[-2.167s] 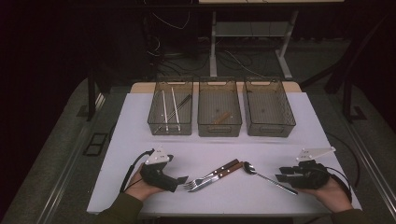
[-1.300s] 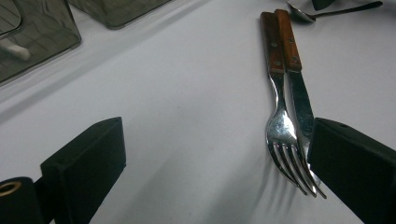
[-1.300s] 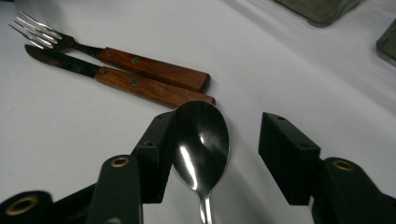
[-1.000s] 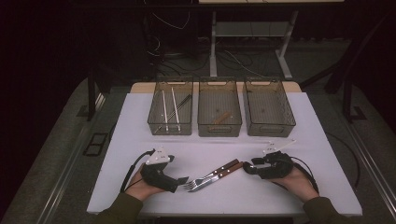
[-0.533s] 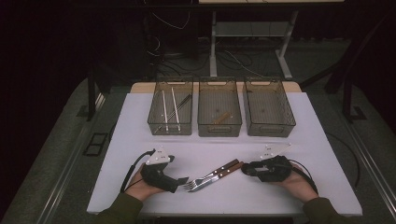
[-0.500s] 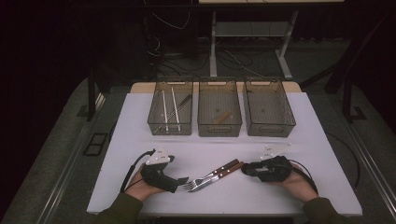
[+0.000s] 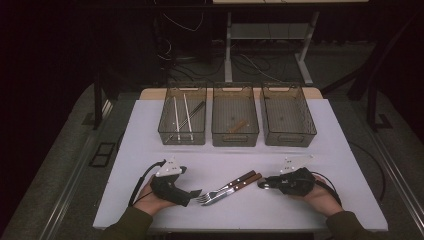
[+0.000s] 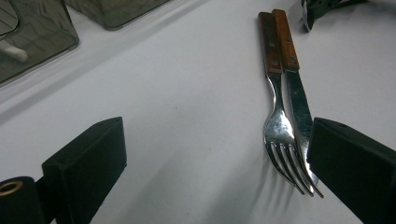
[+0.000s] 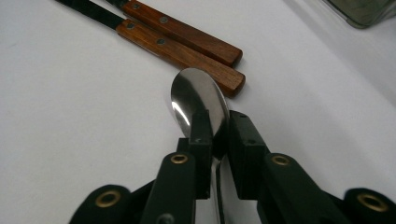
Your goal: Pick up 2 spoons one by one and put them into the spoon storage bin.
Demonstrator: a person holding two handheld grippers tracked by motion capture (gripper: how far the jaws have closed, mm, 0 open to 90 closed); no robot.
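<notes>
White table (image 7: 150, 150), glossy oval spoon (image 9: 198, 100)

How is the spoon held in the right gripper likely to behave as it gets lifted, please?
The spoon looks like polished metal, so probably stiff but slippery. The right gripper pinches it at the neck just behind the bowl, so the handle might swing or pivot between the fingers.

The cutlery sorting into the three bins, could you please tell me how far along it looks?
Early to midway, I'd judge. Done: the left bin holds chopsticks, the middle bin one small item. In hand: the right gripper is shut on the spoon. Left: fork and knife lie beside the open left gripper; the right bin looks empty.
</notes>
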